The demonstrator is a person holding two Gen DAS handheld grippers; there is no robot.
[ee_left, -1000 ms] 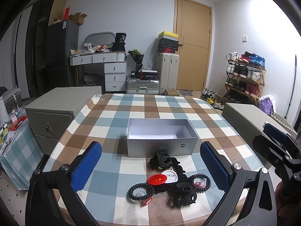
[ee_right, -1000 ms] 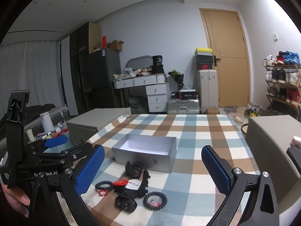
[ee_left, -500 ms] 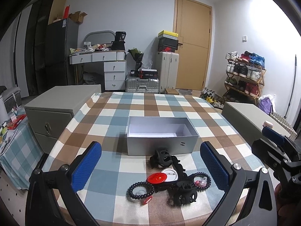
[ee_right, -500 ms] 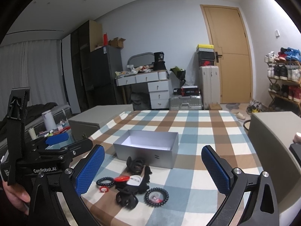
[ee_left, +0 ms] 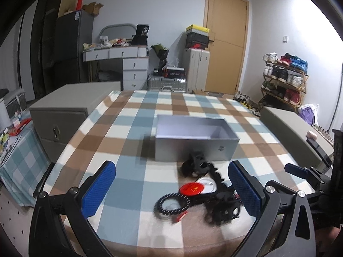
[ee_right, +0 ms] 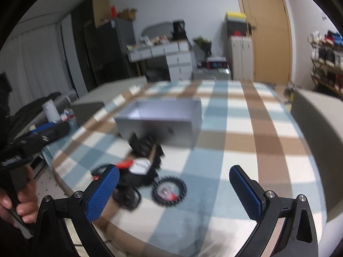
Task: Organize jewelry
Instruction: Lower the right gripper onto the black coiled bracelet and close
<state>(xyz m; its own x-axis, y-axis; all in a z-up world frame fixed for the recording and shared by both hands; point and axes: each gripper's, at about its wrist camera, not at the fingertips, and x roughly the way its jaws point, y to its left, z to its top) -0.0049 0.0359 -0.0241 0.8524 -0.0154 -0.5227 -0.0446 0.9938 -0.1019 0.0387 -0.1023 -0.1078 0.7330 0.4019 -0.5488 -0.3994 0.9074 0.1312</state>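
Two handheld grippers hover wide open and empty over the near edge of a checked tablecloth, the left gripper spreading its blue-padded fingers to either side of a small heap of jewelry, the right gripper doing the same from a lower angle. A hand grips the left tool's handle at the edge of the right wrist view. Nearest the grippers lie a black beaded bracelet and, well apart from it across the heap, a second beaded bracelet; between them sit a black hair claw, a red round badge and a white round badge touching it. Just beyond, another black hair claw rests close against the front wall of an open grey box, whose white interior looks bare. Both views are blurred, the right one more so. Farther back stand a grey cabinet, a white desk with drawers, a stack of suitcases, a wooden door and a shoe rack.
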